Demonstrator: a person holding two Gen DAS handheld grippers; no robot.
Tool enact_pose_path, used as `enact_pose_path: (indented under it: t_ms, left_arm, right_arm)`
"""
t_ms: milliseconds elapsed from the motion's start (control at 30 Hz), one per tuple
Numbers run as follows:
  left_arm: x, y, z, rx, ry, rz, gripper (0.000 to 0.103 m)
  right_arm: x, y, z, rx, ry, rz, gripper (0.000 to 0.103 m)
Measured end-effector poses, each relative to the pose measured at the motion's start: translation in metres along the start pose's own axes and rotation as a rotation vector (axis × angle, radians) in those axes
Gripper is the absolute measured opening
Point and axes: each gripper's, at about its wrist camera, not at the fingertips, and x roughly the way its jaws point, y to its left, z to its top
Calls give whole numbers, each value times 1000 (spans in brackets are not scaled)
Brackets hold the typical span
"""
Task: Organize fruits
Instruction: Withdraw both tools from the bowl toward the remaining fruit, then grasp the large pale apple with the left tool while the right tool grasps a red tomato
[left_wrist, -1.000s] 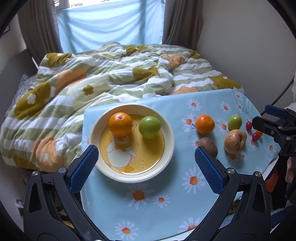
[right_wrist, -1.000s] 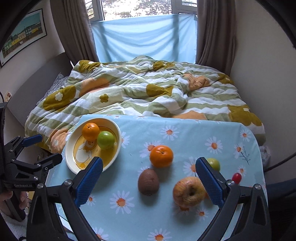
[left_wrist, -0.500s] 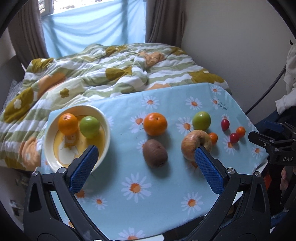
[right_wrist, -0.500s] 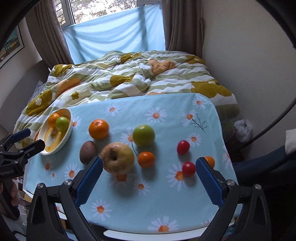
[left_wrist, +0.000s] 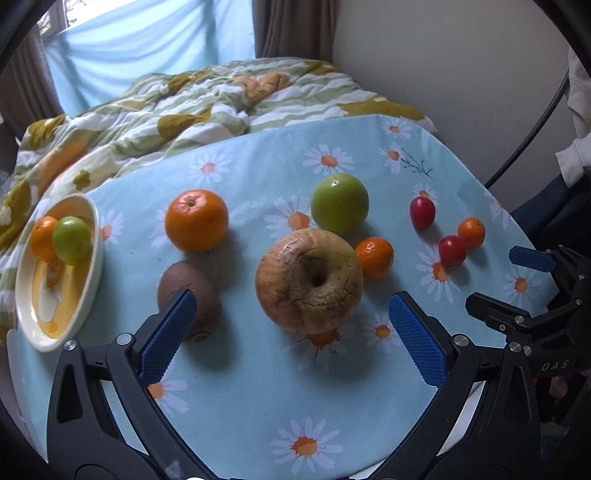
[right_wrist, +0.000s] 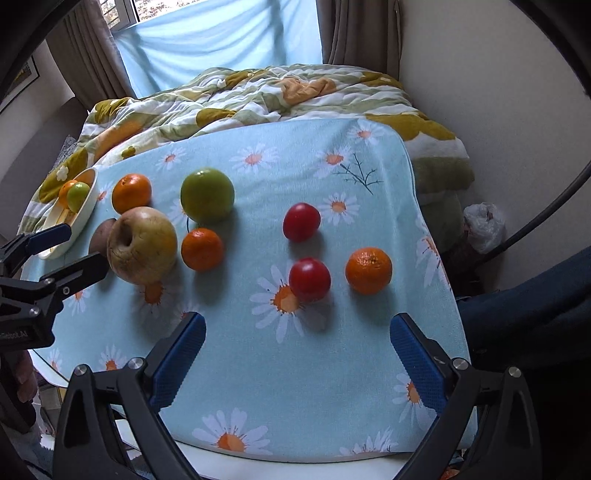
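Observation:
A yellow-rimmed bowl (left_wrist: 92, 258) at the table's left holds an orange and a green fruit (left_wrist: 72, 240). On the daisy tablecloth lie a wrinkled apple (left_wrist: 308, 280), a kiwi (left_wrist: 192, 291), a large orange (left_wrist: 195, 219), a green apple (left_wrist: 340, 205), small oranges (left_wrist: 375, 256) and two red tomatoes (right_wrist: 309, 279). My left gripper (left_wrist: 291, 341) is open, just before the wrinkled apple. My right gripper (right_wrist: 295, 354) is open, just before the nearer tomato and a small orange (right_wrist: 368, 270).
A bed with a green, white and yellow flowered quilt (left_wrist: 207, 103) lies behind the table. A wall (left_wrist: 461, 66) is on the right, curtains and a window behind. The table's near edge (right_wrist: 258, 458) is below my right gripper.
Both grippers have swung to the right and come closer to the table. The left now faces the wrinkled apple instead of the bowl; the right now faces the tomatoes. Both stay open.

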Motion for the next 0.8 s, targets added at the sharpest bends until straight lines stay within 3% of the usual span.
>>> enact_pose_path:
  t_ms: [133,400,467,800]
  left_arm:
    - [19,-9,3,21,7,3,103]
    - [44,-15,6,29,64,10,90]
    - [50,-14,5,25,85,28,83]
    - [49,-10,1,18,98,42,82]
  right_arm:
    - [15,-2,-1,-18,22,29,90]
    - [32,2,0,-81,35,43,85]
    - [35,3,1,-99,40,40,77]
    - [44,-1,10,-95,55,37,65]
